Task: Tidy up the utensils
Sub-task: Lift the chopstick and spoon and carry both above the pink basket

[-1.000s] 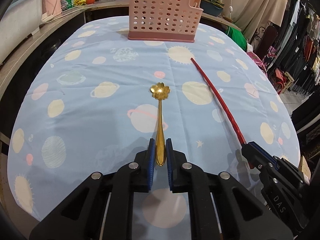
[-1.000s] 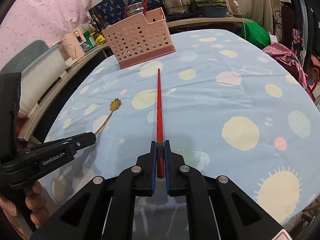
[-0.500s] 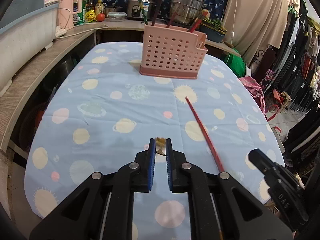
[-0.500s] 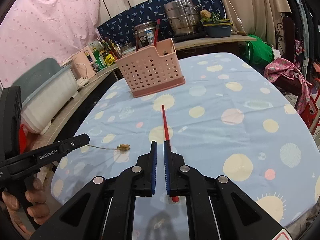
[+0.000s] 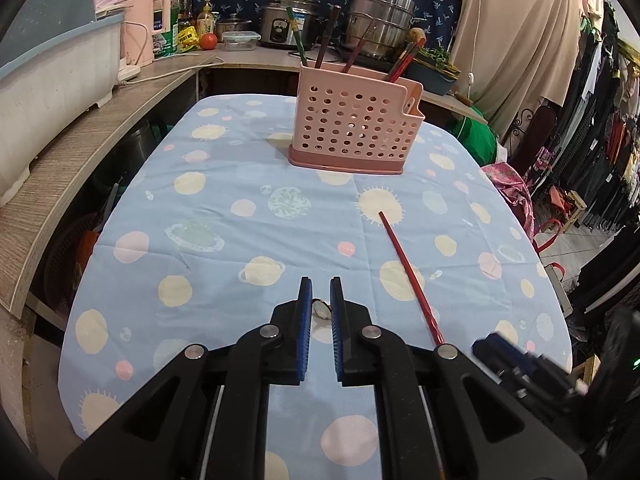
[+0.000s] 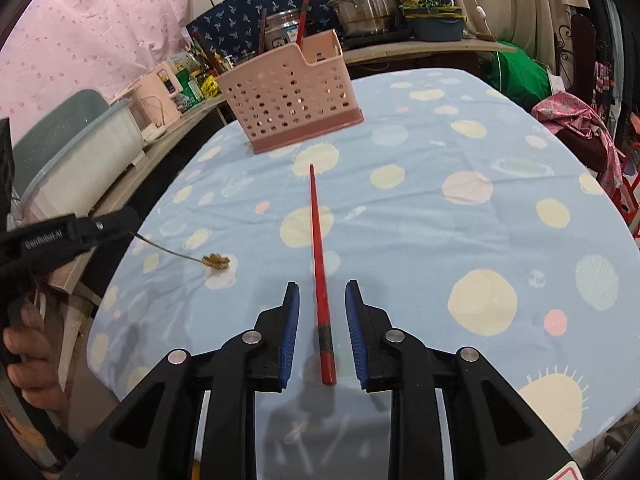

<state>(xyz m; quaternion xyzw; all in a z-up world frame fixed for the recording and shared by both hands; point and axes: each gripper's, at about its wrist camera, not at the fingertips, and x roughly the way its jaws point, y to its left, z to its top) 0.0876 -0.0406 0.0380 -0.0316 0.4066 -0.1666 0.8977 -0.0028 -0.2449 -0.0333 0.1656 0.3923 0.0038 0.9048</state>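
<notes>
My left gripper point(image 5: 319, 284) is shut on the handle of a gold flower-shaped spoon point(image 6: 216, 260) and holds it clear above the blue tablecloth point(image 5: 224, 216). In the left wrist view only the spoon's bowl point(image 5: 321, 308) peeks out between the pads. My right gripper point(image 6: 322, 285) is opening. A red chopstick point(image 6: 316, 232) lies between its jaws, with a gap to each pad. The chopstick point(image 5: 408, 272) points toward the pink perforated utensil basket point(image 5: 352, 128) at the table's far end. That basket point(image 6: 288, 100) holds several chopsticks upright.
A wooden counter point(image 5: 100, 128) with a white bin, bottles and steel pots point(image 5: 376, 12) wraps around the far and left sides of the table. Clothes hang on a rack point(image 5: 600, 128) at the right. A person's hand point(image 6: 24, 344) grips the left tool.
The left gripper has lifted the spoon off the cloth and now holds it in the air. The right gripper's jaws, shut on the red chopstick before, have parted from it.
</notes>
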